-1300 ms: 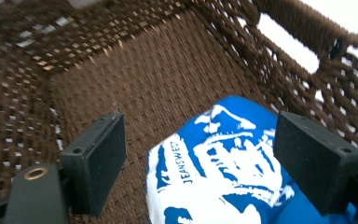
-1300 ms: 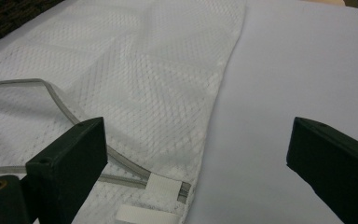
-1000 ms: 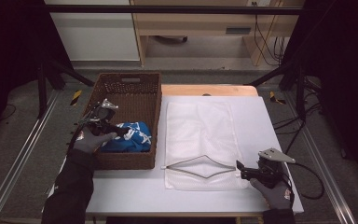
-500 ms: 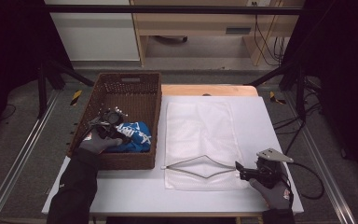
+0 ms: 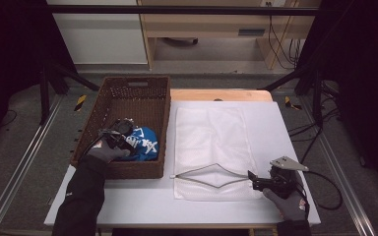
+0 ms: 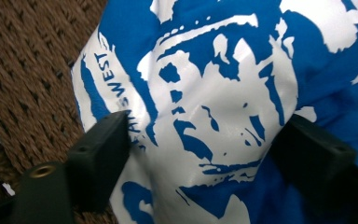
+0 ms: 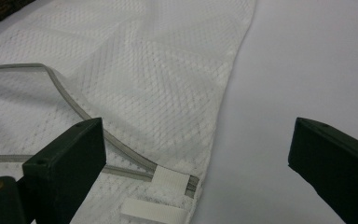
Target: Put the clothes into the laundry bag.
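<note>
Left gripper (image 5: 123,135) is down in the wicker basket (image 5: 128,91), jaws just closing around the blue-and-white printed garment (image 6: 205,107), pads at its sides, not yet clamping. Right gripper (image 5: 256,183) is spread wide at the white mesh laundry bag's (image 5: 211,142) zipper corner (image 7: 170,179) on the white table (image 5: 275,123).

Looking down from above on table (image 5: 275,128) and basket (image 5: 142,93); riding close over blue cloth (image 6: 205,93) and mesh bag (image 7: 158,70), both shared with overhead
</note>
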`<state>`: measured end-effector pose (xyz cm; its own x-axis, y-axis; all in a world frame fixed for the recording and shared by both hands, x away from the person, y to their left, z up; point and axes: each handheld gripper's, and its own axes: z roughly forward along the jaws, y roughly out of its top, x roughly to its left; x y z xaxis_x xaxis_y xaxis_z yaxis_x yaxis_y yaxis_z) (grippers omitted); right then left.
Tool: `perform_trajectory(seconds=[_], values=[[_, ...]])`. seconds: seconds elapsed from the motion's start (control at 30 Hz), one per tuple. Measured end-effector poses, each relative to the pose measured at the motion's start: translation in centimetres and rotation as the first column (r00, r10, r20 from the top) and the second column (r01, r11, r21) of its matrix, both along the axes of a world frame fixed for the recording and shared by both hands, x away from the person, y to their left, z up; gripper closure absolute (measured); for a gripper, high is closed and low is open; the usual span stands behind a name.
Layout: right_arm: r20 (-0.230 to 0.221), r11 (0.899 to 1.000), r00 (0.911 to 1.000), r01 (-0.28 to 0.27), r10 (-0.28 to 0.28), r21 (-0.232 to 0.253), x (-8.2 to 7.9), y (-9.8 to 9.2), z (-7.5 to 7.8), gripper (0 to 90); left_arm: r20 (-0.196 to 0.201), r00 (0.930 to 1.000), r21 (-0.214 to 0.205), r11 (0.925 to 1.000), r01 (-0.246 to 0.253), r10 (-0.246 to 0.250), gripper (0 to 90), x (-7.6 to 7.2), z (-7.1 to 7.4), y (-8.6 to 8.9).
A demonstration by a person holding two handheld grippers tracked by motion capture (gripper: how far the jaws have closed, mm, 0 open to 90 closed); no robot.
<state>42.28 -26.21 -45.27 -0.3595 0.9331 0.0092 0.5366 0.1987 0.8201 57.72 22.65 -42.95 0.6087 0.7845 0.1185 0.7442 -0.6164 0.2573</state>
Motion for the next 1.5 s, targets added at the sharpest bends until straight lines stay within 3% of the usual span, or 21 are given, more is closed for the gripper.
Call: perform_trajectory(seconds=[0.17,0.3,0.47,0.6,0.77,0.97,1.0,1.03,1.2,1.33,1.37,1.4,1.5], values=[[0.000,1.000,1.0000,-0.006,0.006,-0.007,0.1,0.0,-0.1,4.4,0.008,0.9999,0.013,0.9999,-0.011,0.011,39.7,0.0,0.1,0.0],[-0.001,1.000,1.0000,-0.010,0.010,-0.009,0.0,0.1,-0.1,4.4,0.023,0.9992,0.010,0.9994,-0.032,0.032,59.5,-0.1,0.3,0.2],[0.000,1.000,0.9999,-0.011,0.011,-0.011,0.0,0.0,-0.1,4.4,0.027,0.9987,-0.014,0.9989,-0.044,0.044,68.7,-0.2,0.5,0.4],[-0.003,1.000,1.0000,-0.008,0.008,-0.011,0.0,-0.1,-0.2,4.4,0.046,0.9967,-0.054,0.9965,-0.064,0.066,71.8,-0.2,0.8,0.7],[0.008,1.000,0.9999,-0.007,0.007,-0.012,0.0,-0.2,0.0,4.4,0.122,0.9892,-0.154,0.9861,-0.062,0.081,72.5,-0.5,1.7,1.2],[0.007,1.000,1.0000,0.001,-0.001,-0.010,0.0,-0.2,-0.1,4.2,0.223,0.9659,-0.224,0.9713,-0.080,0.131,72.6,-1.0,2.6,1.7],[0.007,1.000,1.0000,0.001,-0.001,-0.010,0.0,-0.2,-0.1,4.1,0.254,0.9577,-0.235,0.9692,-0.075,0.135,72.6,-1.2,2.9,1.8],[0.006,1.000,1.0000,0.001,-0.001,-0.011,0.0,-0.2,-0.1,4.0,0.263,0.9539,-0.249,0.9654,-0.077,0.144,72.6,-1.3,3.0,1.9],[0.007,1.000,1.0000,0.000,0.000,-0.010,0.0,-0.2,-0.1,3.9,0.348,0.9204,-0.308,0.9491,-0.067,0.178,72.7,-1.9,3.9,2.5],[0.010,1.000,1.0000,0.001,-0.001,-0.007,0.0,-0.2,0.0,3.8,0.390,0.8977,-0.350,0.9348,-0.061,0.205,72.8,-2.1,4.4,2.9],[0.011,1.000,0.9999,0.001,-0.001,-0.008,0.0,-0.2,0.0,3.7,0.397,0.8947,-0.358,0.9320,-0.054,0.205,72.8,-2.2,4.5,3.0],[0.009,1.000,1.0000,0.002,-0.002,-0.005,0.0,-0.2,0.0,3.7,0.409,0.8863,-0.378,0.9242,-0.053,0.218,72.8,-2.3,4.7,3.1],[0.011,1.000,0.9999,0.001,-0.001,-0.005,0.0,-0.3,0.0,3.6,0.427,0.8720,-0.404,0.9134,-0.052,0.238,72.8,-2.5,5.1,3.4]])
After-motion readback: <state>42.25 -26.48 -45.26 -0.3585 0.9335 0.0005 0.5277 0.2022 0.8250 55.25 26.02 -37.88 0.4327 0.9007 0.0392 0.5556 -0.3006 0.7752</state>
